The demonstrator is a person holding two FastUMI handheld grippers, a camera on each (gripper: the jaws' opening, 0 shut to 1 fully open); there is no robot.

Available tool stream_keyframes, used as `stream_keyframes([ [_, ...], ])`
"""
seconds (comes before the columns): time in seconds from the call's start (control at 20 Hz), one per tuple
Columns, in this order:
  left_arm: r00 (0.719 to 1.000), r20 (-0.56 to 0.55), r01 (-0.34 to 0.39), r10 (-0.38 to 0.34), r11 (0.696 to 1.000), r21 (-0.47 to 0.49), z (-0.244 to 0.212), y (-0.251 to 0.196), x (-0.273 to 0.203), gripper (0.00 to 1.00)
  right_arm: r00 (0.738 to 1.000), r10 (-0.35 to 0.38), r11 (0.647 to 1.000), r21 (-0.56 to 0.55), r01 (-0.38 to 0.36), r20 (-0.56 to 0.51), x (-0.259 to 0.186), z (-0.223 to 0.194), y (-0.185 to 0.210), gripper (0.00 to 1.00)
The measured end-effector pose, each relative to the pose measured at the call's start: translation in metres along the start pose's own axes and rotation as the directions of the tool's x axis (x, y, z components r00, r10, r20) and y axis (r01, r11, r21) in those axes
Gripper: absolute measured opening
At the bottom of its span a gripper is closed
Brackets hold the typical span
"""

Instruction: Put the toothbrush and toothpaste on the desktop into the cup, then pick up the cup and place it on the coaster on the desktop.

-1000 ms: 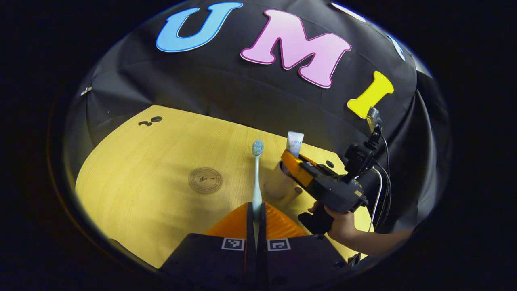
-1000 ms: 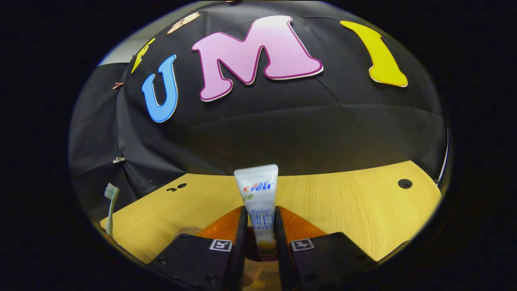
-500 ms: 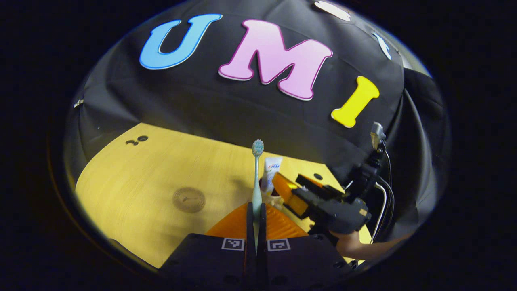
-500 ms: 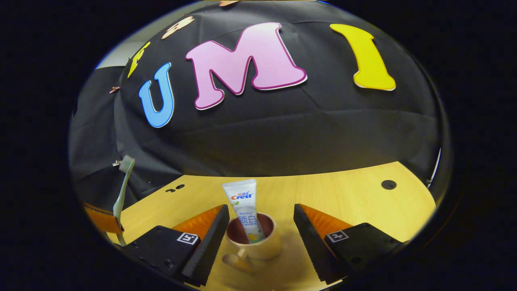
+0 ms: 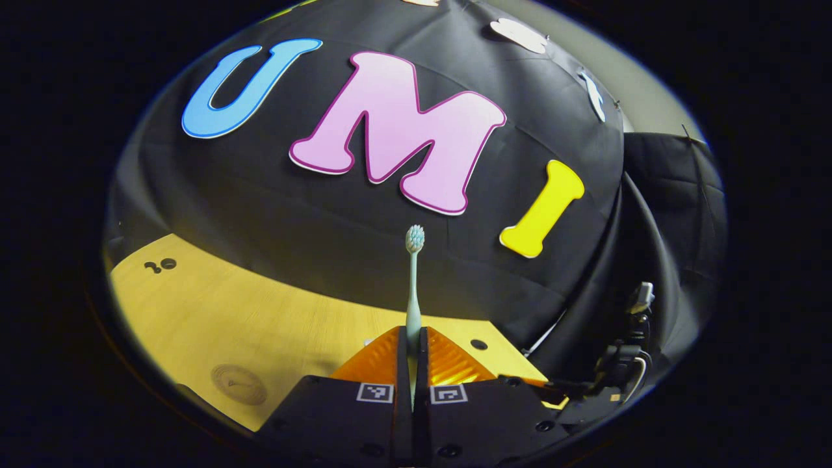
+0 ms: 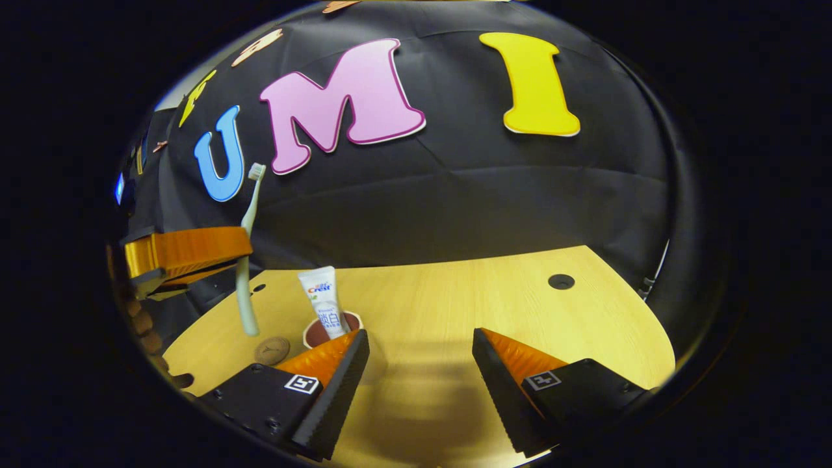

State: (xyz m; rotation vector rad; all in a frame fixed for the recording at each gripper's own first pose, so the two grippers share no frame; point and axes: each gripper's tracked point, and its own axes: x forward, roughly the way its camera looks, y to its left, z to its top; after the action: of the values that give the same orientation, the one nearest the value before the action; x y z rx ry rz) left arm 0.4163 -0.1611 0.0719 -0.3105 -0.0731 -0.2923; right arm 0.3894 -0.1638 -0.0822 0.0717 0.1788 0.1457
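Left gripper [image 5: 410, 364] has its two fingers pressed tight on the toothbrush [image 5: 413, 286], which sticks straight up out of the pinch with the bristle head on top, well above the wooden desktop [image 5: 260, 325]. From the right gripper view the same brush [image 6: 247, 260] hangs held up in the air, its handle end dangling above the coaster [image 6: 272, 350]. Right gripper [image 6: 419, 364] is spread wide with nothing between the fingers, hovering over bare desktop. Toothpaste [image 6: 324, 302] is standing up inside the cup [image 6: 318, 335], just beyond the tip of one of the right gripper's fingers. Coaster sits just beside the cup, not under it.
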Motion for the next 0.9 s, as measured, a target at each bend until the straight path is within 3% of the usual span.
stream_keyframes([
  [0.3, 0.997, 0.077, 0.01, -0.016, 0.997, 0.076, -0.022, 0.007, 0.038, 0.06, 0.999, -0.027, 0.999, -0.043, 0.025, -0.03, -0.011, -0.012, -0.023, 0.98],
  [0.6, 0.996, 0.091, 0.011, -0.025, 0.989, 0.149, -0.055, 0.009, 0.043, 0.07, 0.997, -0.017, 0.998, -0.064, 0.012, -0.076, -0.011, -0.036, -0.018, 0.98],
  [0.9, 0.991, 0.127, -0.053, 0.033, 0.987, 0.153, -0.085, 0.023, 0.04, 0.13, 0.994, -0.011, 0.996, -0.084, 0.002, -0.106, -0.012, -0.051, -0.013, 0.98],
])
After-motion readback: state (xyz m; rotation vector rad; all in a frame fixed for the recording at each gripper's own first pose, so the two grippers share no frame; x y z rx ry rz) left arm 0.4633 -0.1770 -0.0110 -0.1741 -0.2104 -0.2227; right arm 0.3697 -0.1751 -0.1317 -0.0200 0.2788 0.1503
